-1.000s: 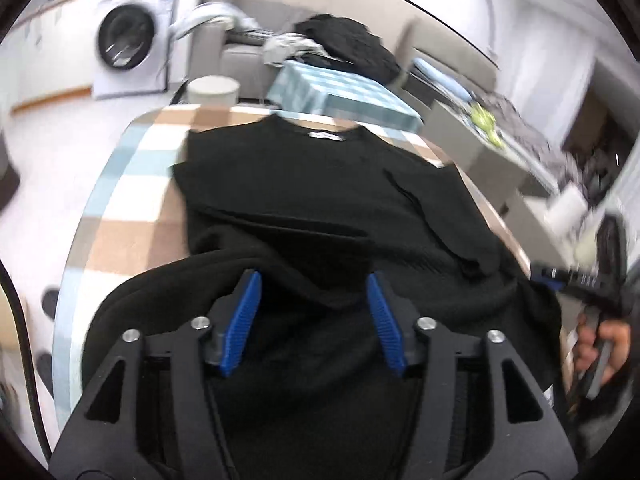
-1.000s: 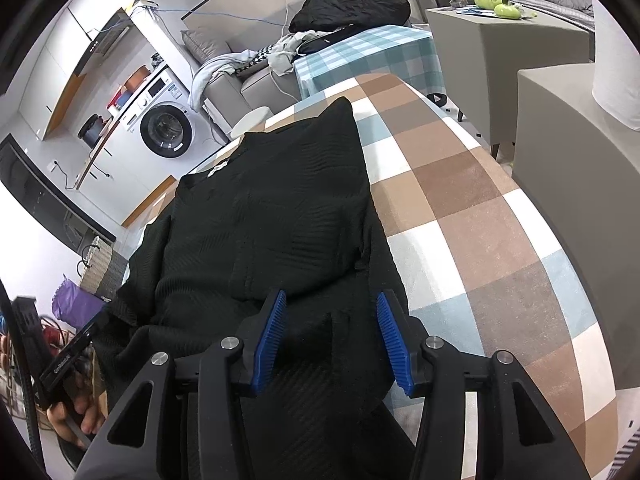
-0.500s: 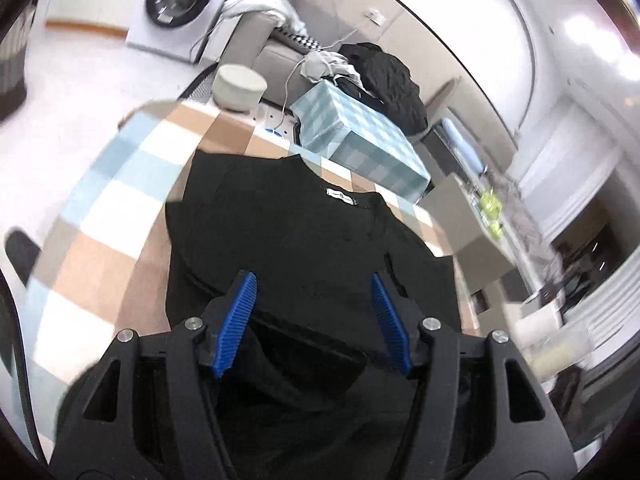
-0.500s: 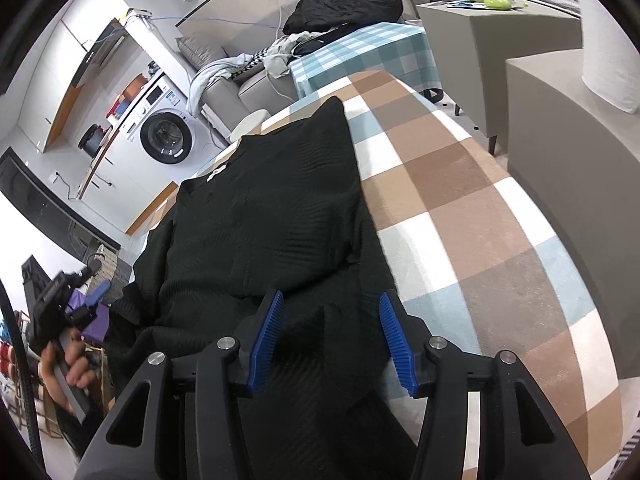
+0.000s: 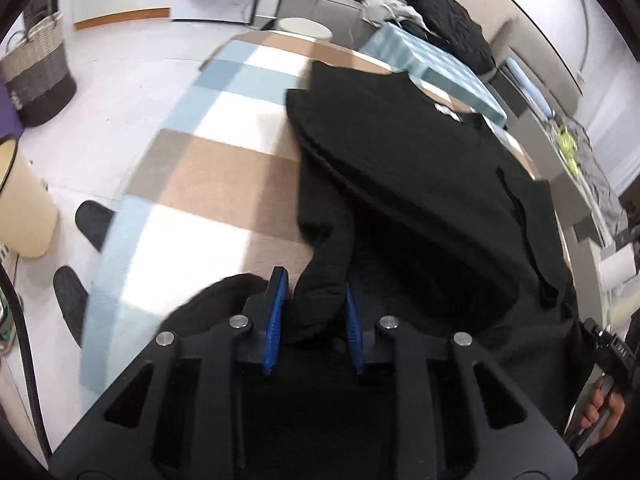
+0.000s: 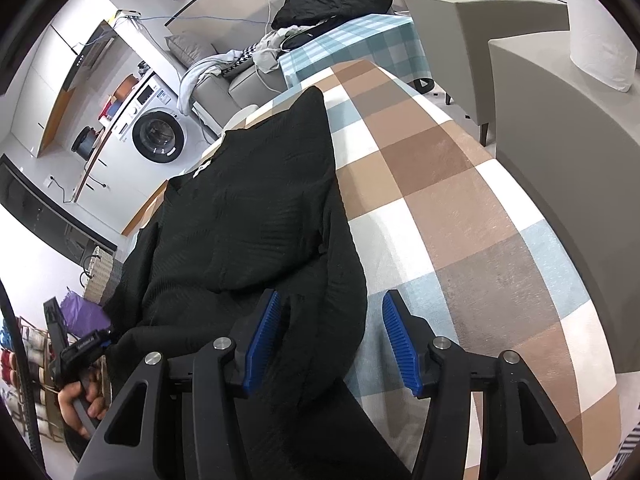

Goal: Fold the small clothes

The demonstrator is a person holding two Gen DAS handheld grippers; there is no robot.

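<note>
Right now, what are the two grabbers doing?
Left gripper: just closed on a fold of the black top.
Right gripper: open, the top's edge between its fingers, not pinched.

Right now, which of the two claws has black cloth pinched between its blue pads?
The left claw: its pads have just closed on a bunched fold of the black sweater. The right claw stands open over the sweater's edge.

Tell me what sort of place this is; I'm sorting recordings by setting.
Most likely a lived-in home, an open living and laundry area. A white front-loading washing machine stands by the wall, a grey sofa is heaped with clothes, and a woven laundry basket sits on the floor.
</note>
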